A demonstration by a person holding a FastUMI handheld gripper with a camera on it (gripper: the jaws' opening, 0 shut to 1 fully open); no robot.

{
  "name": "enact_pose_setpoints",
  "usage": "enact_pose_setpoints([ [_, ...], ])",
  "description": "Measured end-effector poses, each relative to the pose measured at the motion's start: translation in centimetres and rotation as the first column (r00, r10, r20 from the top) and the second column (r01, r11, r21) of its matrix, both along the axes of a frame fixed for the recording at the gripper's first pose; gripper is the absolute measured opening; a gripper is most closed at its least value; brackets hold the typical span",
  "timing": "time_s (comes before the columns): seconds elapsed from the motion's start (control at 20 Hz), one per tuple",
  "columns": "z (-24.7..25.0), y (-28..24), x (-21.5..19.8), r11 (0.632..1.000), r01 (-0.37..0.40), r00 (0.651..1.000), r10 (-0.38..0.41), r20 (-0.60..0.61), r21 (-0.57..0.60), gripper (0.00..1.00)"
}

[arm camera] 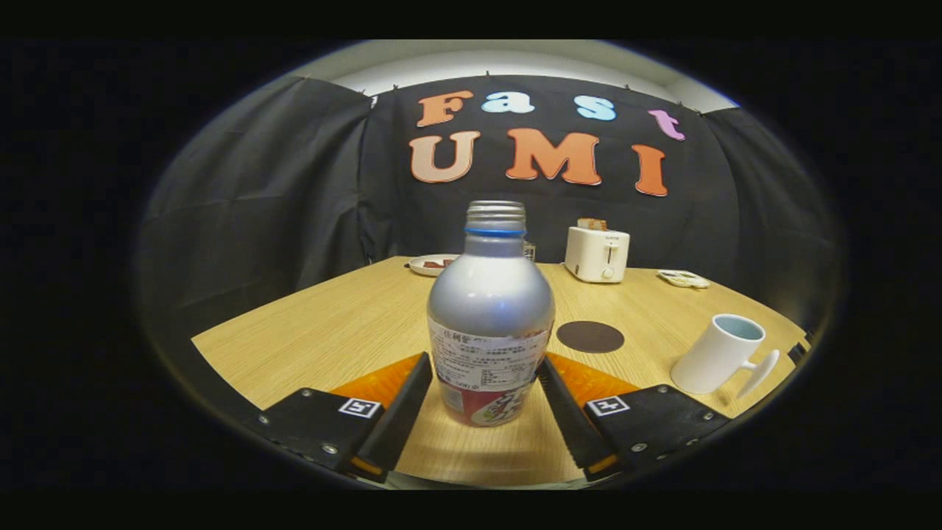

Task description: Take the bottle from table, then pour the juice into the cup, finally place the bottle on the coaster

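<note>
Black, flat-sided fingers [412,397] of the gripper [482,394] flank the bottle [491,316] at its labelled lower half, apparently just touching it on each side — whether they press is unclear. It stands upright on the pale wood-grain table [331,331], a rounded silver body with a bare threaded neck and a blue ring. Beyond the fingers lies a flat, dark round coaster [589,336]; a smooth white cup [720,355] stands near the right edge, a white toaster [597,254] at the far edge.

Capless silver bottle [491,316] upright on table [331,331]
</note>
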State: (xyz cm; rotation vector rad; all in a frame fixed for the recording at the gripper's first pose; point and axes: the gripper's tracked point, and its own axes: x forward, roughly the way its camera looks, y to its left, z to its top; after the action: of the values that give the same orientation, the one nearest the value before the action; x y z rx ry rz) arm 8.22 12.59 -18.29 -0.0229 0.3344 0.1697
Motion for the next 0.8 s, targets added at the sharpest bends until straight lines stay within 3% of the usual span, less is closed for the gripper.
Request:
enact_pose_setpoints([
  [0.2,-0.1,-0.1,0.0,1.0,0.006,1.0,-0.006,-0.008,0.026,0.75],
  [0.55,2.3,-1.6,-0.1,0.985,0.044,0.999,-0.041,-0.022,0.165,0.74],
  [0.8,3.4,-3.4,-0.1,0.947,0.095,0.995,-0.083,-0.053,0.307,0.74],
])
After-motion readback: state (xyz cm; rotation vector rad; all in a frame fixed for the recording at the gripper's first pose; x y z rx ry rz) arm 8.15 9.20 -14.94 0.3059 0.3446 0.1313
